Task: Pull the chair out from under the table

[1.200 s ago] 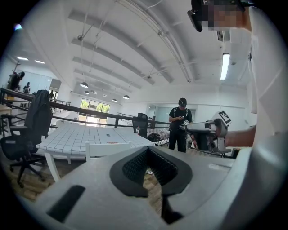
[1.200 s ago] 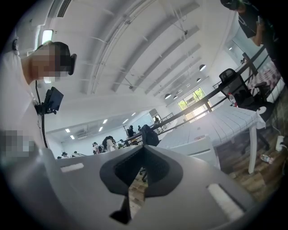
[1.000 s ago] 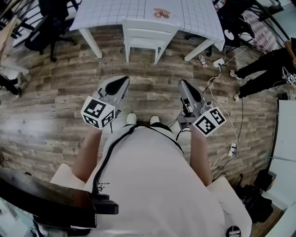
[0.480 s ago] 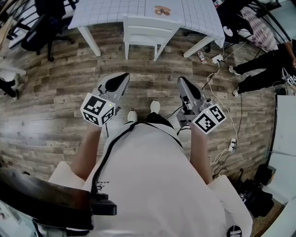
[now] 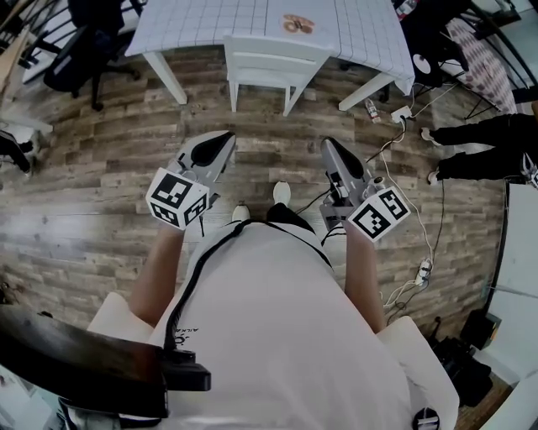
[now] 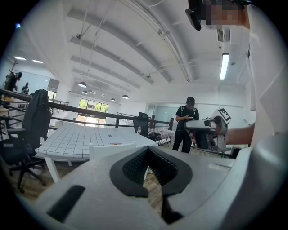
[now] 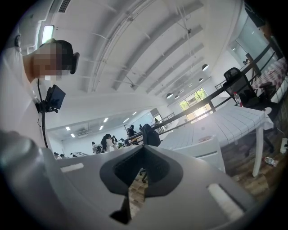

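The chair (image 5: 273,60) sits tucked under the far table (image 5: 210,21), untouched; the left gripper (image 5: 222,143) and right gripper (image 5: 330,146), both pressed together and empty, are well short of it.

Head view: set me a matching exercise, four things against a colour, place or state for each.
Things:
1. chair
2. table
3. office chair
4. left gripper

Descriptions:
a. black, at the top left
b. shut, holding nothing
c. white, pushed in at the table
d. grid-patterned top

Pairs: 1-c, 2-d, 3-a, 4-b
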